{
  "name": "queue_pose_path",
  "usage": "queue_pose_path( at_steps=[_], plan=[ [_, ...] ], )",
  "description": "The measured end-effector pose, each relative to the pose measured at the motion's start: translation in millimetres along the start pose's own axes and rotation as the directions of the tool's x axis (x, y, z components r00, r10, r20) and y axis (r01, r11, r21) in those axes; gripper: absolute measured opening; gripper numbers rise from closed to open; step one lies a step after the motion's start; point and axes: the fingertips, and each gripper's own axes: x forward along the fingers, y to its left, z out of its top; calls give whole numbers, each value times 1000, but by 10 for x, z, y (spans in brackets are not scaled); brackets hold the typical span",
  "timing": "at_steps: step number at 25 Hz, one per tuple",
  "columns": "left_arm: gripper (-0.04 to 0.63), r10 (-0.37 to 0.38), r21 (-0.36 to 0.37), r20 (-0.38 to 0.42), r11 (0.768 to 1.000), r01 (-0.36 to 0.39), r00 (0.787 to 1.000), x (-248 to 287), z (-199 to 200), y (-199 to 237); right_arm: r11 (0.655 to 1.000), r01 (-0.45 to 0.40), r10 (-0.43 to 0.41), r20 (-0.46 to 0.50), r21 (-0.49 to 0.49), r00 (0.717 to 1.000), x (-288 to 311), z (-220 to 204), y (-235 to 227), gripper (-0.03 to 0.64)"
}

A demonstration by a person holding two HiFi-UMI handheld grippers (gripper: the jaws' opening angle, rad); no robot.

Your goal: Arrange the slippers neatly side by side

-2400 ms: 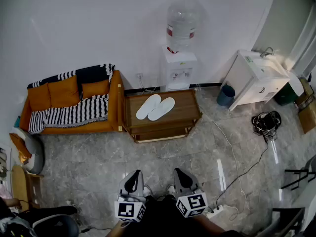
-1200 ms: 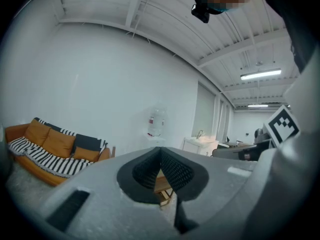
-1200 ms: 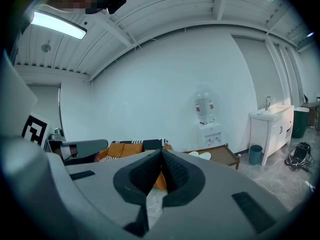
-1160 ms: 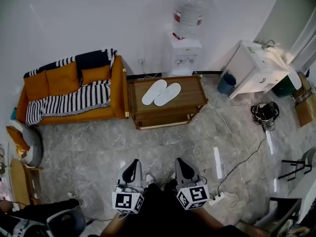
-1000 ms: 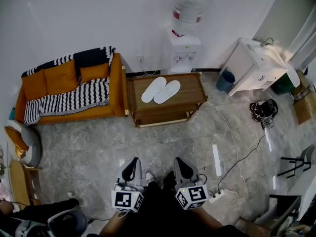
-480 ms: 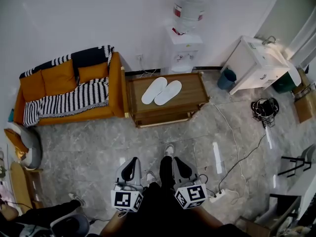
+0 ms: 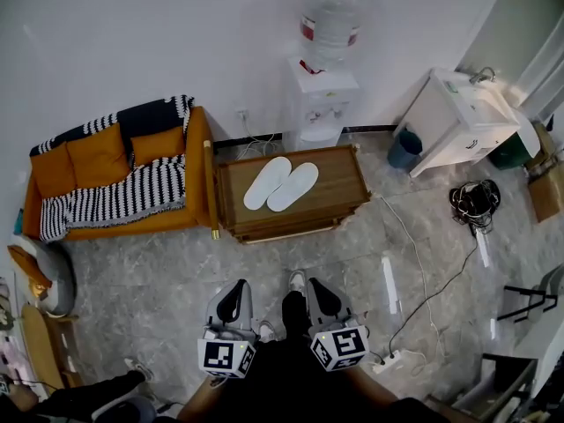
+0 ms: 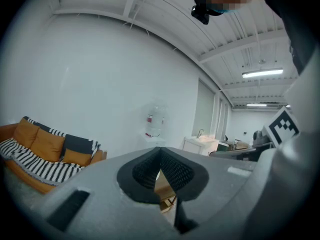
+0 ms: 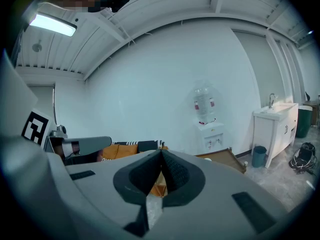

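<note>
Two white slippers (image 7: 280,184) lie close together, toes pointing up and right, on a low wooden table (image 7: 344,192) across the room in the head view. My left gripper (image 7: 233,296) and right gripper (image 7: 316,293) are held low near my body, far from the table, both shut and empty. In the left gripper view the jaw tips (image 8: 161,154) meet at a point. The right gripper view shows its tips (image 9: 161,156) closed as well, with the table's edge (image 9: 227,157) beyond them.
An orange sofa (image 7: 110,179) with a striped blanket stands left of the table. A water dispenser (image 7: 322,86) stands behind it, a white cabinet with a sink (image 7: 458,122) to the right. Cables (image 7: 423,280) and a power strip (image 7: 388,363) lie on the grey floor.
The view has shifted as I step toward the table; one foot shows between the grippers. Both grippers stay shut and held in the same pose. The slippers have not moved.
</note>
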Motion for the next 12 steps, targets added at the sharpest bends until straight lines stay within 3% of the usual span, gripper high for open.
queue_pose_path(
  at_steps=[12],
  plan=[
    [12,78,7,3,997,-78,997,1263,299,-55,996,-84,83,-27,-25,996,889,472,-895,9]
  ],
)
